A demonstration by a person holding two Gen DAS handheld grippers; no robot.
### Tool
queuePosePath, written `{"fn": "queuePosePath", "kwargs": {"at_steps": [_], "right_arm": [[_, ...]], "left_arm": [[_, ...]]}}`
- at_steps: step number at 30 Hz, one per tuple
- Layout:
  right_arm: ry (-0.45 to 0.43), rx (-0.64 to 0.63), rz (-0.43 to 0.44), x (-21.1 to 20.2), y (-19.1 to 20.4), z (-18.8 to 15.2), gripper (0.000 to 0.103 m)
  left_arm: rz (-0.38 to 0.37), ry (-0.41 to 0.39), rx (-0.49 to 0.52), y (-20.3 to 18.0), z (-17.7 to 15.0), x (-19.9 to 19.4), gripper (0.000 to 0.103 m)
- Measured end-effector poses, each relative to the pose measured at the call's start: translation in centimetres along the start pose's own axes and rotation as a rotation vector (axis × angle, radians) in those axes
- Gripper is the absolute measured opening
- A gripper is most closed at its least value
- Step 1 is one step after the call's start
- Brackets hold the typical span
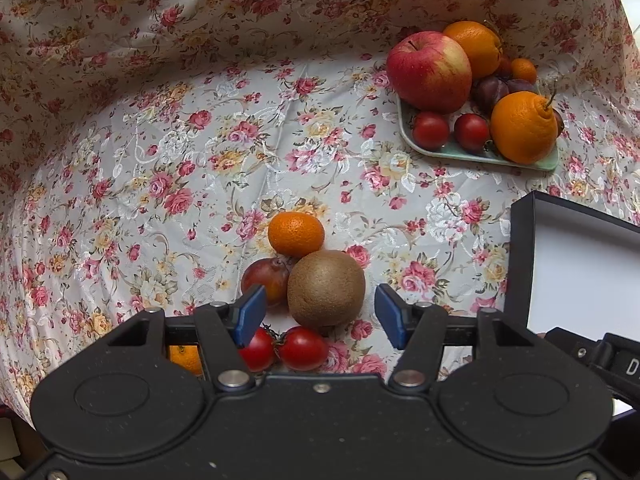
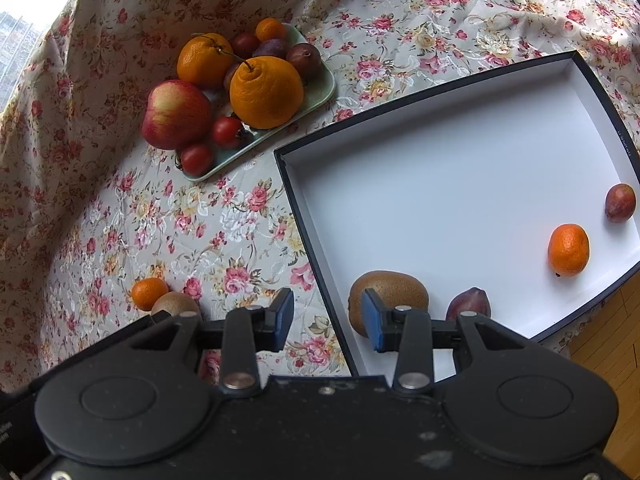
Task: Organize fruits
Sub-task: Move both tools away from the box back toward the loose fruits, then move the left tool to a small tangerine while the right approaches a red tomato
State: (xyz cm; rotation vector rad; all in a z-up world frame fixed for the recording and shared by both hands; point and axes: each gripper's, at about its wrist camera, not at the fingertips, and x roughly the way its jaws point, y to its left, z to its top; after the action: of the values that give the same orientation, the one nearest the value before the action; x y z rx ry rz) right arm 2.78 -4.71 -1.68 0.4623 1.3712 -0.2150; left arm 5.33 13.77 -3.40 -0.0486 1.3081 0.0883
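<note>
In the left wrist view my left gripper hovers open over a loose pile on the flowered cloth. A brown kiwi shows in the gap between the blue pads, which do not touch it. Around it lie a mandarin, a dark plum and two cherry tomatoes. My right gripper is open and empty above the near left wall of the black box. On the box's white floor lie a kiwi, two plums and a mandarin.
A green plate at the back carries an apple, two large oranges, plums and cherry tomatoes. Another orange is half hidden behind the left gripper's body. The box's far right corner overhangs the table edge.
</note>
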Motion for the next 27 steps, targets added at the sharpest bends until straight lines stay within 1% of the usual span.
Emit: {"fn": "queuePosePath", "kwargs": {"at_steps": [4, 7, 14, 21, 27], "right_arm": [[0.001, -0.035, -0.003, 0.3, 1.1, -0.4, 0.041], [0.017, -0.049, 0.014, 0.5, 1.7, -0.7, 0.041], [0.034, -0.114, 0.034, 1.0, 3.9, -1.6, 0.041], [0.075, -0.199, 0.064, 1.9, 7.3, -3.5, 0.041], [0.134, -0.246, 0.117, 3.0, 10.1, -5.1, 0.041]], "left_arm": [[-0.013, -0.008, -0.017, 0.7, 0.1, -0.3, 0.063], [0.002, -0.009, -0.044, 1.9, 0.2, -0.5, 0.063], [0.011, -0.001, -0.124, 5.5, 0.4, -0.7, 0.063], [0.016, 0.009, -0.182, 8.7, 0.7, -0.7, 0.063], [0.026, 0.013, -0.227, 11.2, 0.8, -0.4, 0.063]]}}
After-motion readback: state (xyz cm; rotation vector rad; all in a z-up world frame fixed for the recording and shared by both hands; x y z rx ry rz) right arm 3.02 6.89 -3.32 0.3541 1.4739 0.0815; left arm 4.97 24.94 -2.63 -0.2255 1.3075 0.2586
